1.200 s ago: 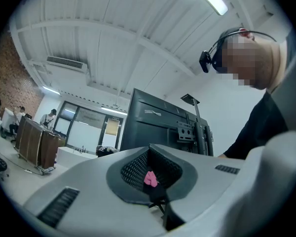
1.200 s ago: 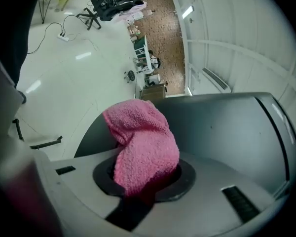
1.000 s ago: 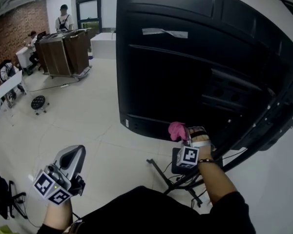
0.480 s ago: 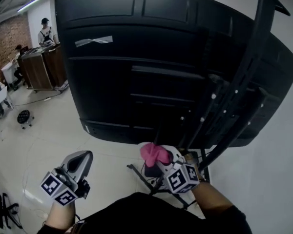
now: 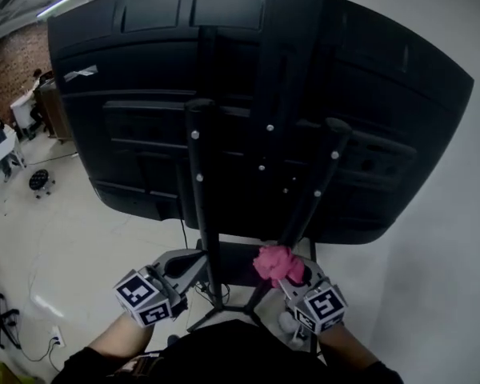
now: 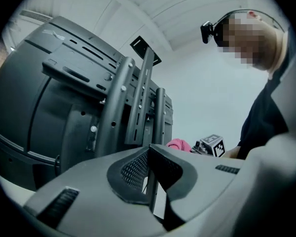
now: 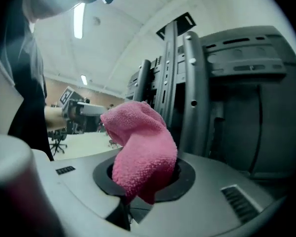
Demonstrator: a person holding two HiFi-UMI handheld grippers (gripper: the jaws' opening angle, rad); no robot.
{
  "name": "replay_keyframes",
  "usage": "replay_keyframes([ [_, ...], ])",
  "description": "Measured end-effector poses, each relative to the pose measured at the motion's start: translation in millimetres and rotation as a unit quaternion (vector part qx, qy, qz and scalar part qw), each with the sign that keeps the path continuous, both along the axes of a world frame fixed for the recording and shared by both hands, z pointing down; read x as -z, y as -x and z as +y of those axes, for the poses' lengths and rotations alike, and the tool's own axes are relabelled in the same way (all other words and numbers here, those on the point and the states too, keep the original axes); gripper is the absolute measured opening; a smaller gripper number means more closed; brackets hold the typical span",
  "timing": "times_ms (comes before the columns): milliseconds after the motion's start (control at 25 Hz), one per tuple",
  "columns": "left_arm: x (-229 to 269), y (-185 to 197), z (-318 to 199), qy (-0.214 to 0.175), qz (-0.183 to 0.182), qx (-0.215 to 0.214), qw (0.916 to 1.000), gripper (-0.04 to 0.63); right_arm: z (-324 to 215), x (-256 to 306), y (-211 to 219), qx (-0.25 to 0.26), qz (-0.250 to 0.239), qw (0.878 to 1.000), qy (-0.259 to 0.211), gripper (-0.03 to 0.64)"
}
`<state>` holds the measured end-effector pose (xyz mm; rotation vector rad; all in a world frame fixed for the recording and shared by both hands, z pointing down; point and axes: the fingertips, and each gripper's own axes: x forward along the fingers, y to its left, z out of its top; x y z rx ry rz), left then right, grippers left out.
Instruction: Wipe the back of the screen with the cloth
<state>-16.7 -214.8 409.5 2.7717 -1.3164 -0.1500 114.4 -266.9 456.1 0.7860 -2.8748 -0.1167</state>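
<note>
The right hand-held gripper (image 5: 294, 285) is clamped on the fluffy pink cloth (image 5: 274, 262), low beside the black metal stand posts (image 5: 198, 174). The large black plastic screen back (image 5: 120, 126) lies ahead and above it, its long axis running sideways. The left hand-held gripper (image 5: 184, 264) has its jaws together on nothing and looks about equally near.
</note>
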Motion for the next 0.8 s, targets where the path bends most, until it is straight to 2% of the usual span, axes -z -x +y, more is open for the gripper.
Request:
replay_keyframes([
  [80, -2.0, -17.3, -3.3, 0.003, -0.007, -0.013, 0.9999, -0.003, -3.6, 1.9, -9.4, -0.003, -0.055, 0.998, 0.041, 0.098],
  [240, -6.5, -24.6, -2.8, 0.008, -0.007, -0.012, 0.9999, -0.003, -8.1, -4.9, -18.0, -0.013, -0.103, 0.99, 0.097, 0.087],
  [800, -5.5, -42.5, -5.7, 0.01, -0.007, -0.019, 0.9997, -0.003, 4.3, -14.7, -36.3, -0.004, -0.078, 0.994, 0.08, 0.086],
])
